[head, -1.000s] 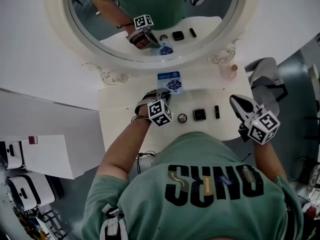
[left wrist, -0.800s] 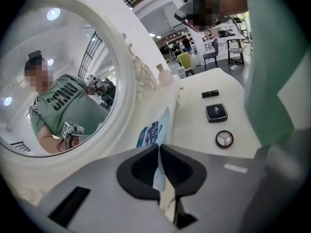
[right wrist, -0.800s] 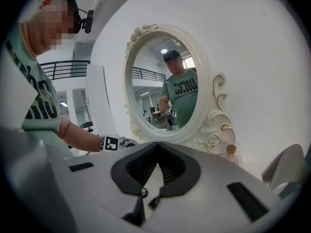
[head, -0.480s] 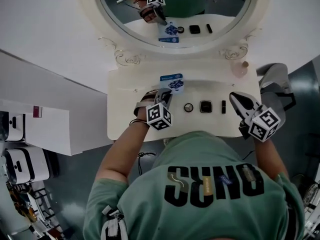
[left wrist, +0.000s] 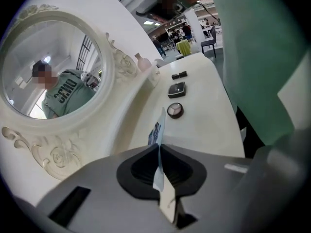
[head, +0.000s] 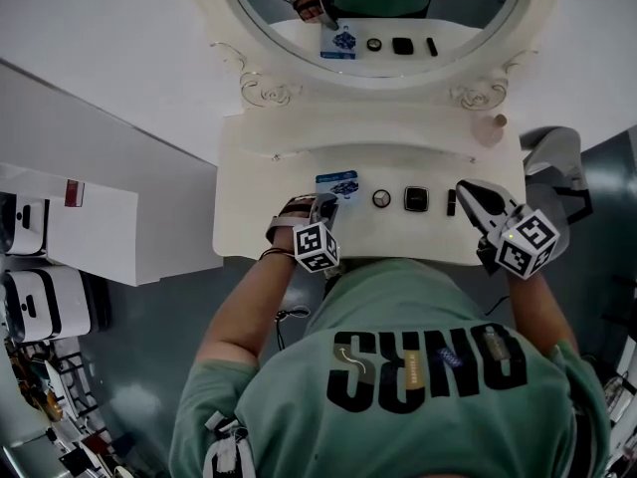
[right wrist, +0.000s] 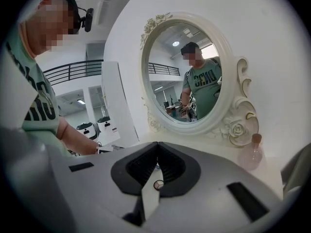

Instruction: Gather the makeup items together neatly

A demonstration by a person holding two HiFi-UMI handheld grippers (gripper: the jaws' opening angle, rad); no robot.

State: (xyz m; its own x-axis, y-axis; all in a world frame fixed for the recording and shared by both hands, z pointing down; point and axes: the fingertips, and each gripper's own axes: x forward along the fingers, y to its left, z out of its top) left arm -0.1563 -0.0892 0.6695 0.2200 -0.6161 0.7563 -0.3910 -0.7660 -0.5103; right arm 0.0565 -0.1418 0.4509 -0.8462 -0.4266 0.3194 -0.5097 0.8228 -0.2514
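Head view: left gripper point(head: 325, 203) slants down, clamped on a blue packet point(head: 338, 183); right gripper point(head: 468, 193) points nearly level, jaws together.

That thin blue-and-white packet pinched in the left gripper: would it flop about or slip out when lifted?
Probably fairly stiff: seen edge-on, the packet stands straight out of the left gripper without drooping. Being so thin, it is likely very light. It might pivot or slip, since the jaws seem to pinch only a narrow strip of it.

Large black block letters ran across the person's green T-shirt point(head: 428, 361), too distorted to read for sure. Print on the blue-and-white flat packet point(head: 338, 184) was too small.
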